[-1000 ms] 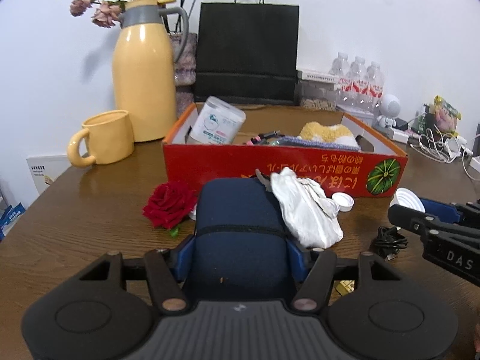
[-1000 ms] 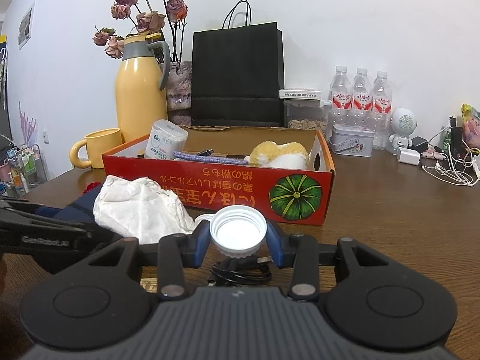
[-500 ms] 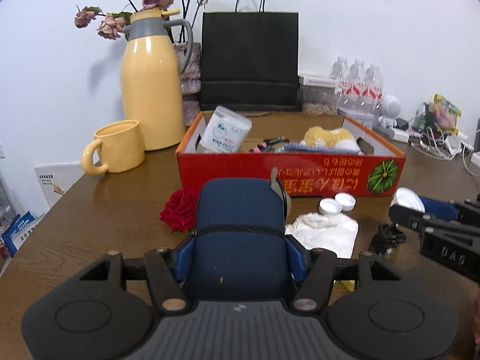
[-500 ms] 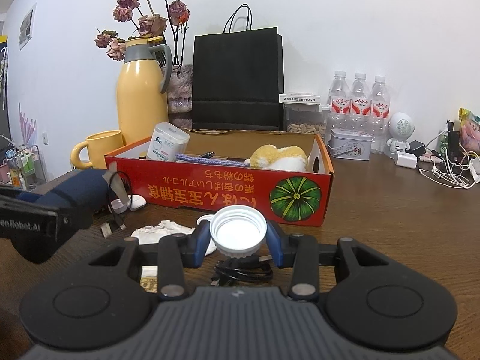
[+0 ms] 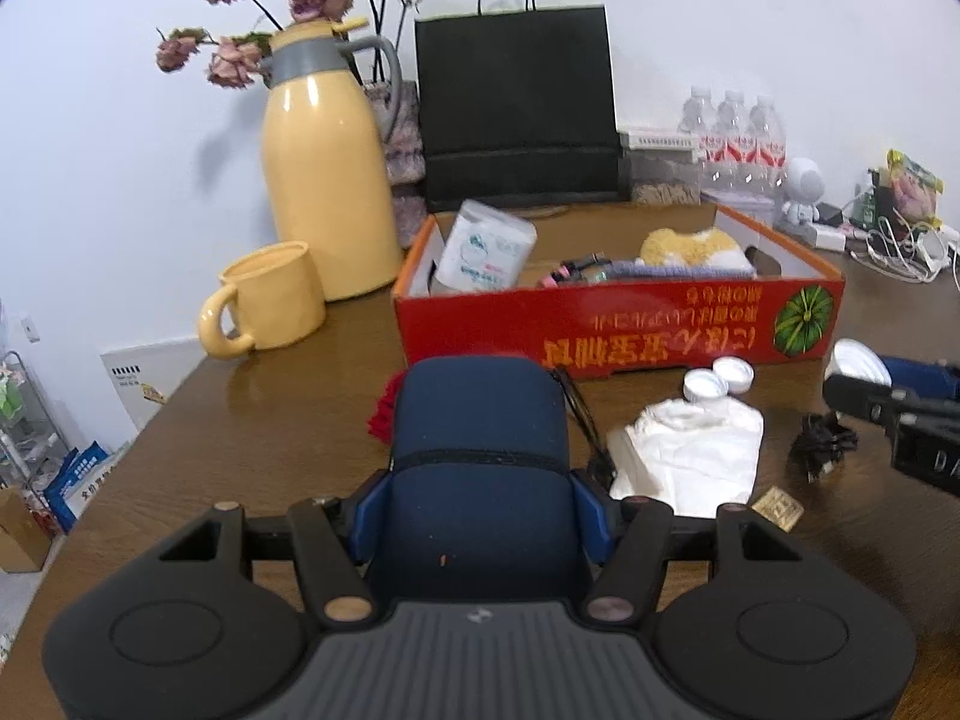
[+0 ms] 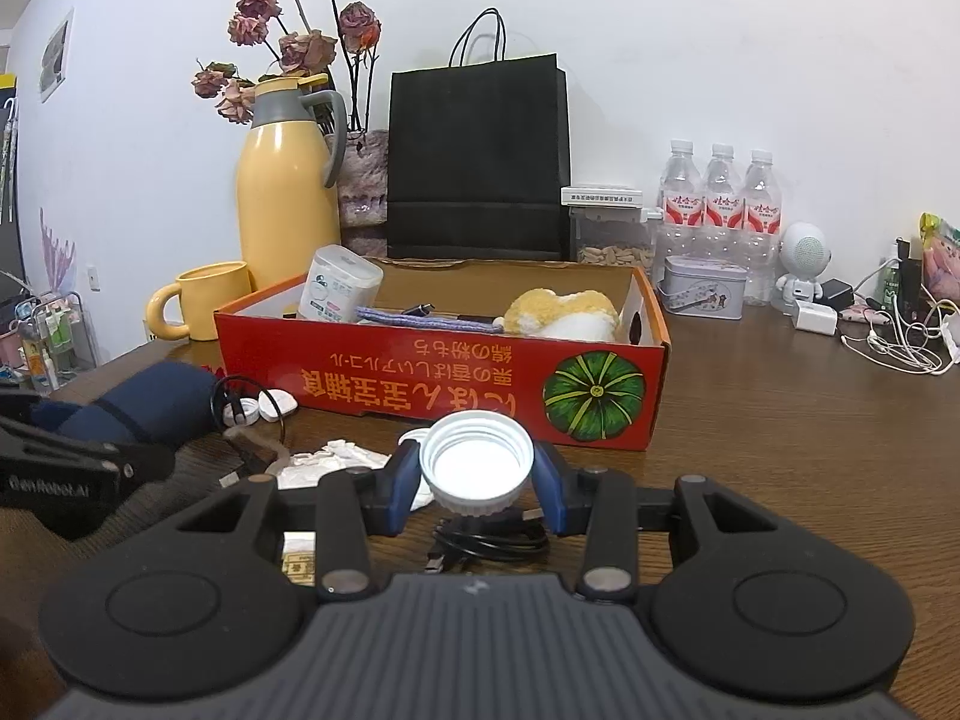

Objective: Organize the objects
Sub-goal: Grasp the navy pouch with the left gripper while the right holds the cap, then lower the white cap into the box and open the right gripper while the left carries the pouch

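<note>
1. The job is to tidy things into the long red cardboard box with the green pumpkin picture (image 6: 456,372); some things already lie inside it — a white round tub with a blue label (image 5: 486,255), a fluffy yellow and white soft thing (image 5: 696,249), a flat purple cloth (image 6: 429,319) and something pink and black that is too small to make out.

2. The left gripper (image 5: 480,507) is closed onto a fat dark blue cloth case with a black zip line (image 5: 480,426); its blue fingers (image 5: 369,516) press on both sides of the case; the case is up off the brown wooden table (image 5: 258,414), in front of the box and not yet in it.

3. The right gripper (image 6: 477,483) is closed onto a big white ridged plastic bottle cap (image 6: 477,462); the cap sits snug between the two pads with its open side facing the camera; it is near the box's front wall but not over the box.

4. Still out on the table: a crumpled white plastic bag (image 5: 690,456), two small white bottle caps (image 5: 717,378) just beside the box, a coiled black cable (image 6: 492,543), a red rose flower (image 5: 384,408) half hidden behind the case, and a small tan paper tag (image 5: 777,507).

5. So I think the job is about half done — two things are held and ready to drop in; at least five more wait on the table.
</note>
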`<act>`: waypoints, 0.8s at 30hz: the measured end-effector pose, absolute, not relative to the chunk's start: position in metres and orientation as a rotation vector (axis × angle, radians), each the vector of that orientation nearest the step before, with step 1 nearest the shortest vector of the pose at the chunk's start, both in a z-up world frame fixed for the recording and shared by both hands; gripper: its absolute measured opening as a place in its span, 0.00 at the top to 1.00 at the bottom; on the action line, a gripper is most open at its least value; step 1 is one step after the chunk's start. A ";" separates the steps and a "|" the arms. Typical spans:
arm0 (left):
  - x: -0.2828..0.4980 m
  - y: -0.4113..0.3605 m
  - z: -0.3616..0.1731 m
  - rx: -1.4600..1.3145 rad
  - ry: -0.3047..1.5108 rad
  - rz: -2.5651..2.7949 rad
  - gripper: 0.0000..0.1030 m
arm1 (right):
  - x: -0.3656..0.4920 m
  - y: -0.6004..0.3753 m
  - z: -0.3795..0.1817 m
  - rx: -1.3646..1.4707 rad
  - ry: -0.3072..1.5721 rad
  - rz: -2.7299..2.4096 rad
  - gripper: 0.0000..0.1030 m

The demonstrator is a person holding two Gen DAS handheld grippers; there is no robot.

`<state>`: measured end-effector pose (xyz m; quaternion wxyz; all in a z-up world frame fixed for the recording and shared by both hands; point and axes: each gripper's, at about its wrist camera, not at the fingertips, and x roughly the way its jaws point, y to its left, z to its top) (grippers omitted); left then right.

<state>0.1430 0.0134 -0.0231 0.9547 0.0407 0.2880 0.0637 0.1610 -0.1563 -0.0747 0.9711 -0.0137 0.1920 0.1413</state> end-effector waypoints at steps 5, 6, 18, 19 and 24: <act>0.138 0.011 -0.009 0.085 0.548 0.121 0.41 | 0.160 -0.156 -0.073 -0.032 0.380 0.283 0.60; 0.138 0.011 -0.007 0.085 0.544 0.116 0.41 | 0.159 -0.156 -0.071 -0.032 0.376 0.283 0.60; 0.162 -0.009 0.019 0.065 0.508 0.055 0.41 | 0.170 -0.157 -0.046 -0.019 0.348 0.285 0.60; 0.166 -0.010 0.021 0.061 0.504 0.051 0.41 | 0.173 -0.156 -0.041 -0.021 0.344 0.285 0.60; 0.191 -0.017 0.035 0.042 0.479 0.031 0.41 | 0.192 -0.153 -0.021 -0.043 0.313 0.282 0.60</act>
